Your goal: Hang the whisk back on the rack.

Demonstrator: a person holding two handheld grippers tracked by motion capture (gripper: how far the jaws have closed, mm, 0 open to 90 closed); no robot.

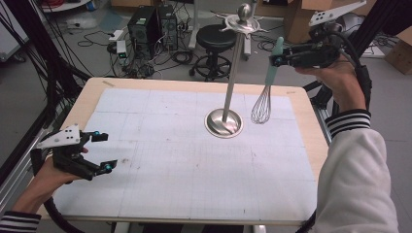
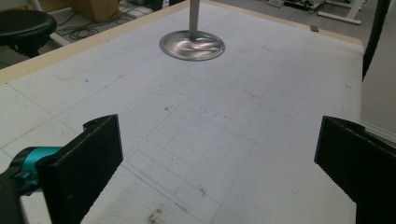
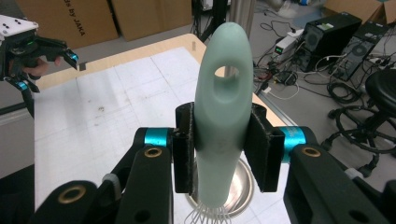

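The right gripper [image 1: 278,59] is clamped on the pale green handle of a whisk [image 1: 265,94]. Its two black jaws press against opposite sides of the handle, as the right gripper view confirms [image 3: 223,154]. The whisk [image 3: 222,112] hangs upright with its wire head down, clear of the table surface. It is held above the far right part of the table [image 1: 121,82], just beside the metal stand [image 1: 228,82]. The hanging hole at the top end of the handle sits above the jaws.

The stand consists of a round polished base, a thin upright pole and a hook ring with a ball on top. Its base [image 2: 192,45] rests on the white gridded mat [image 1: 184,165] toward the far edge of the table, right of centre. The wire head of the whisk is near the base, on its right, but not touching it.

The left gripper [image 1: 103,151] is held low over the near left corner of the table. Its jaws stand wide apart with nothing between them; the left gripper view shows bare mat [image 2: 224,140] in the gap. It is well apart from the whisk and the stand.
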